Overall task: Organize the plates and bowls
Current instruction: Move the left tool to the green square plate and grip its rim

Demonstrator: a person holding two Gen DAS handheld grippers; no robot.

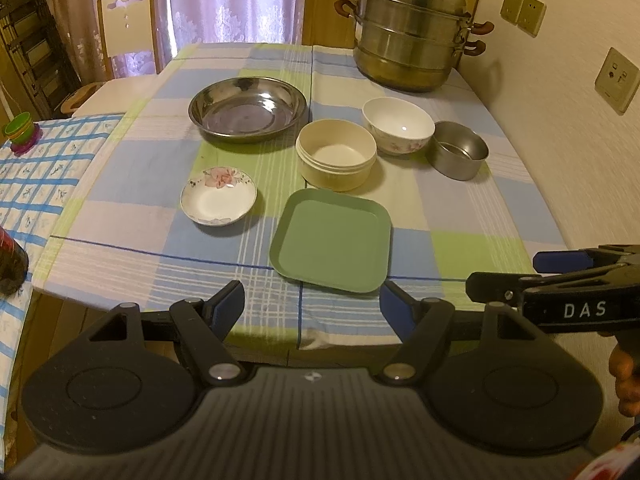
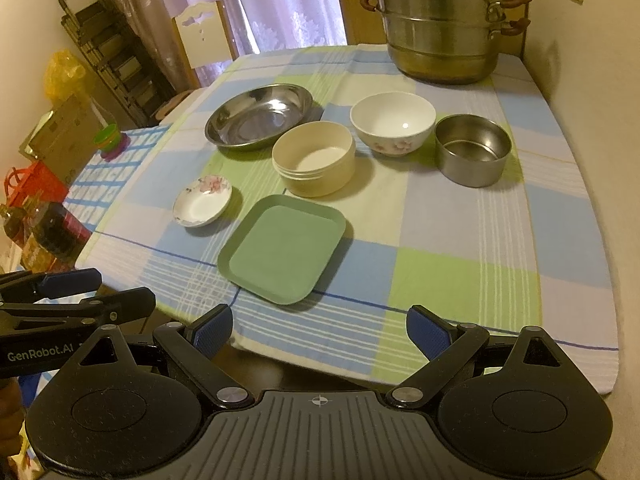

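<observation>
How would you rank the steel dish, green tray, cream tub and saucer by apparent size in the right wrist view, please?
1. Green tray, though it lies nearest the camera, so its lead over the dish is unsure.
2. Steel dish.
3. Cream tub.
4. Saucer, plainly the smallest.

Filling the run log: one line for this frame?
phase: pre-grasp | left gripper: open, empty | right gripper: open, empty | nearest: green square plate | bowls, plates: unstacked on tablecloth
</observation>
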